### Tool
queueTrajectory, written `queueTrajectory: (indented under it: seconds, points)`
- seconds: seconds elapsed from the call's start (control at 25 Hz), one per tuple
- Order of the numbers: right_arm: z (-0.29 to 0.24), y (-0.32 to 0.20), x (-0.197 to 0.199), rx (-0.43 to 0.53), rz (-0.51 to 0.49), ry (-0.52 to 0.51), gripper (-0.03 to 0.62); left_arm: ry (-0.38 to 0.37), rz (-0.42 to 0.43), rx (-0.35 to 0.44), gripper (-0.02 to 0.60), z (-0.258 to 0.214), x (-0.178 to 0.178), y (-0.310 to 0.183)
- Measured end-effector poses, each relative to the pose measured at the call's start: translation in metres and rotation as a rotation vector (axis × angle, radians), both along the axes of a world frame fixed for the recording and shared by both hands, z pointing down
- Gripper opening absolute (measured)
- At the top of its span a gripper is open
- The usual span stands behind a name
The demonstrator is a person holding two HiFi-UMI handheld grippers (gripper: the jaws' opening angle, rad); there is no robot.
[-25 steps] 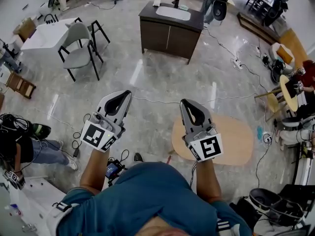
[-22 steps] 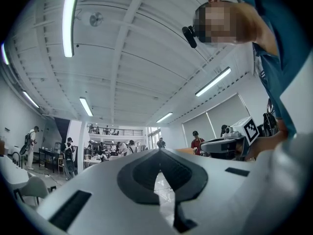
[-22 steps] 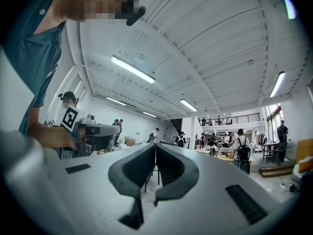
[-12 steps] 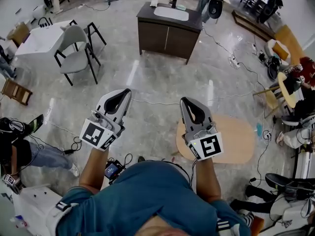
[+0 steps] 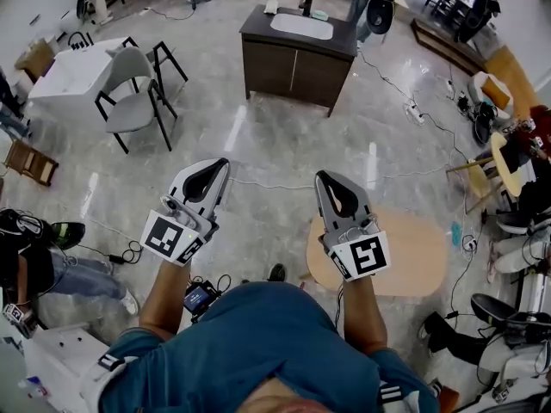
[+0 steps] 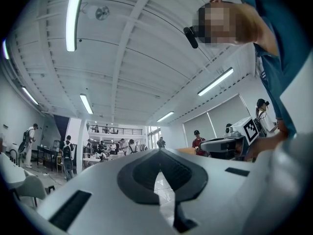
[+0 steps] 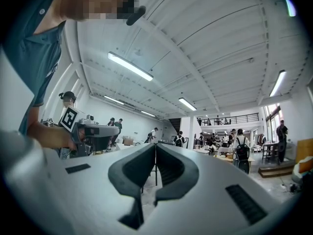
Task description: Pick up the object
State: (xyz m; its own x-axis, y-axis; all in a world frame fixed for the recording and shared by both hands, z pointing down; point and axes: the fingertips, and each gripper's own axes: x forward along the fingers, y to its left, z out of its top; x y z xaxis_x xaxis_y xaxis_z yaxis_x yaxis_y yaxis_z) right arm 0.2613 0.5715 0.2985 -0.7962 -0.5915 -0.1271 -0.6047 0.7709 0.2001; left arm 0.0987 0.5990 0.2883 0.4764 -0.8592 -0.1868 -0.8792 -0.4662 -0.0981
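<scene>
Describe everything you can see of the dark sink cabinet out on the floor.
The sink cabinet is a dark brown, wood-look box with two front doors split by a centre seam. A white oval basin sits in its top; small items along the back edge are too small to identify. It stands upright on the grey floor, apart from the grey chair to its left.

The left gripper (image 5: 217, 166) and the right gripper (image 5: 325, 179) are side by side above the floor (image 5: 275, 136), apart from each other. A cable (image 5: 271, 185) lies across the floor between them. Far ahead of both stands a counter (image 5: 293, 63) with a basin (image 5: 301, 25) set in its top. Left of the counter is a table (image 5: 73, 67), with a chair (image 5: 136, 101) just beside its right edge. An oval table (image 5: 417, 248) lies below and to the right of the right gripper. A person (image 5: 26, 256) sits at the left edge.
</scene>
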Motion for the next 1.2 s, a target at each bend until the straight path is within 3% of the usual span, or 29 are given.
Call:
queueTrajectory:
  seconds: [0.52, 0.8, 1.2]
  points:
    - [-0.001, -0.068, 0.014, 0.01, -0.052, -0.01, 0.015, -0.026, -0.06, 0.03, 0.005, -0.011, 0.014, -0.057]
    - [0.005, -0.095, -0.011, -0.013, -0.056, 0.001, 0.015, -0.013, -0.07, 0.012, 0.005, -0.005, -0.014, -0.083]
    - [0.001, -0.137, -0.063, -0.013, 0.007, 0.004, 0.015, 0.001, -0.006, 0.017, 0.005, -0.007, -0.067, -0.135]
